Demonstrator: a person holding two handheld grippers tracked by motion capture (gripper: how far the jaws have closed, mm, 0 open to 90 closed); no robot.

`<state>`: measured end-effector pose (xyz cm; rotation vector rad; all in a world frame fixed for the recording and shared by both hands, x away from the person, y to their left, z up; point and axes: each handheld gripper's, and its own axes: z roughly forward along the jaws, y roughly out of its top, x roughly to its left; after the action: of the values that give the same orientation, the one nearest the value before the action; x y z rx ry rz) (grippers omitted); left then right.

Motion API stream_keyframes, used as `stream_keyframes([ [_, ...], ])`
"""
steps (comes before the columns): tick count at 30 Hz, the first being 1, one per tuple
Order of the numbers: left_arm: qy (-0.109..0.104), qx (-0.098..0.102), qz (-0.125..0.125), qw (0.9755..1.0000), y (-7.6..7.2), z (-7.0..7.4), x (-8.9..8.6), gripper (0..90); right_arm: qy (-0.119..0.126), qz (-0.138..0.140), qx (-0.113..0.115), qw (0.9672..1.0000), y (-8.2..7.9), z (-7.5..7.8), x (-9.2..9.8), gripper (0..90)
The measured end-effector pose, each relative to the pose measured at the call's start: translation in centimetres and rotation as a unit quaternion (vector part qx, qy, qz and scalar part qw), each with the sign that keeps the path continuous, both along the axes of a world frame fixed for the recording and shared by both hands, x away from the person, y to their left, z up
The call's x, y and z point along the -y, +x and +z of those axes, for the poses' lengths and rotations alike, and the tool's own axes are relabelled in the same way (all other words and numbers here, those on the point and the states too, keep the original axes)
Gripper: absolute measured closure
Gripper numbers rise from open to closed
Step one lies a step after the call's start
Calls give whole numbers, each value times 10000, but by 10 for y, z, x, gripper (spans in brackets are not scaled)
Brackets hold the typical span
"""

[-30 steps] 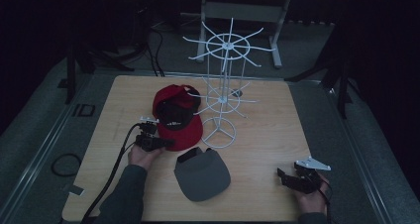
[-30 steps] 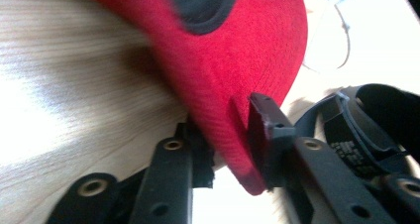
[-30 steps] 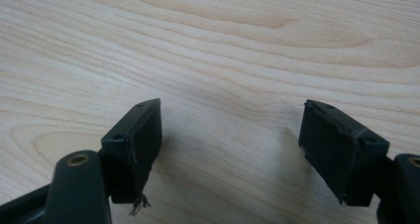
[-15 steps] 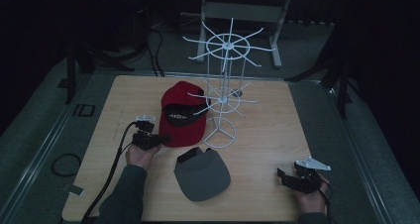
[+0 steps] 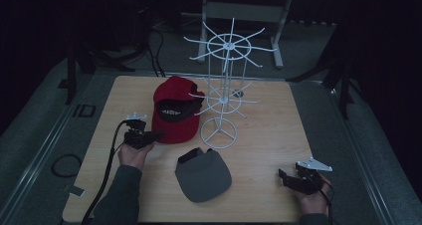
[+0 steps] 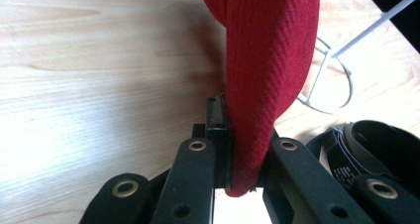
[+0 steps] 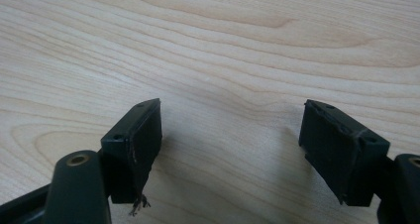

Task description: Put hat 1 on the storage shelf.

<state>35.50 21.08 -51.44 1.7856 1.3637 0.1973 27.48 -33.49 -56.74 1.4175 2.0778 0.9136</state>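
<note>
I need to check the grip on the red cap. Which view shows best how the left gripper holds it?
The left gripper view: the red cap has its brim edge pinched between the left gripper's two jaws. The high view shows the whole cap beside the wire rack, but the grip there is small and dim. The right gripper view looks at bare table.

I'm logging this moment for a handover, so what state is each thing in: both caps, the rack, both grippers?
red cap: brim clamped in the left gripper, crown tipped toward the rack.
grey cap: lying on the table, untouched.
white wire rack: upright, arms bare.
left gripper: shut on the brim.
right gripper: open, holding nothing.
</note>
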Motion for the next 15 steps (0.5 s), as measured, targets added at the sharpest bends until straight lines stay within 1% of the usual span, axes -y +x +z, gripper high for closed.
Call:
stream_keyframes([
  [8,-27,182,140,9997,-4,12,-12,861,2,-2,-1,10000,0,0,0,245],
  [15,18,355,214,9991,-9,24,-18,861,1,-1,0,10000,0,0,0,245],
])
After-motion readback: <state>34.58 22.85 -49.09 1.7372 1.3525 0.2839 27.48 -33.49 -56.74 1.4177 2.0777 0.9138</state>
